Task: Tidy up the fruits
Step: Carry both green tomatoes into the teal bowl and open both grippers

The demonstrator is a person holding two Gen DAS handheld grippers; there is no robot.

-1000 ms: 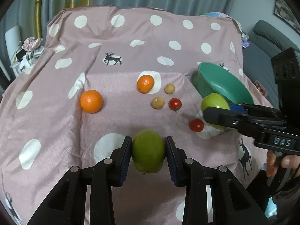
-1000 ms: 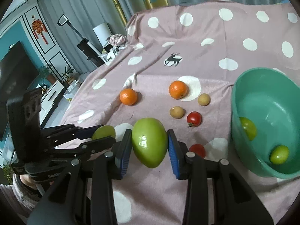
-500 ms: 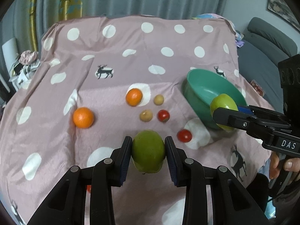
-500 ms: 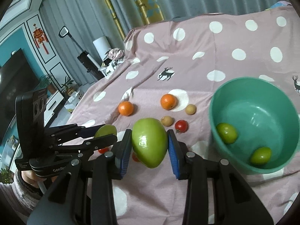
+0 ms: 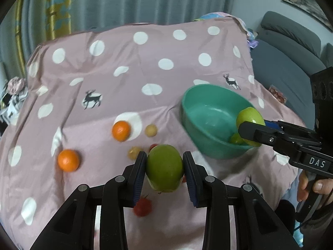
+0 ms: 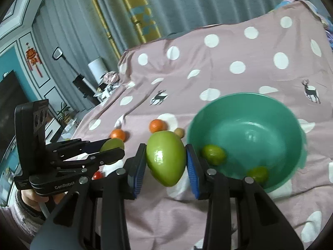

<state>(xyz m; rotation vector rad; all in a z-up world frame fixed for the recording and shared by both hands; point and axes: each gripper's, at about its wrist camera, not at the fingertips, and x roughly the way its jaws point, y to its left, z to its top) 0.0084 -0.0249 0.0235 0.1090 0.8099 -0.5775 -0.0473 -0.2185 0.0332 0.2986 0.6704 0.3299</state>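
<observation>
My left gripper (image 5: 164, 169) is shut on a green mango (image 5: 164, 167), held above the cloth left of the green bowl (image 5: 199, 129). My right gripper (image 6: 165, 162) is shut on another green mango (image 6: 166, 158), held just left of the bowl's rim (image 6: 245, 98); it shows at the bowl's near right edge in the left wrist view (image 5: 249, 115). Two green limes (image 6: 213, 154) (image 6: 258, 174) lie in the bowl. Two oranges (image 5: 121, 130) (image 5: 68, 160), two small brown fruits (image 5: 150, 130) (image 5: 134, 152) and a cherry tomato (image 5: 142, 206) lie on the cloth.
The table is draped in a pink cloth with white dots (image 5: 145, 68). A grey sofa (image 5: 287, 48) stands to the right of the table. Curtains hang behind. A TV and cabinet (image 6: 12, 95) are at the far left in the right wrist view.
Both grippers have risen and moved toward the bowl, each still holding its mango. The right one's mango now hangs by the bowl's rim. The fruits on the cloth look farther away.
</observation>
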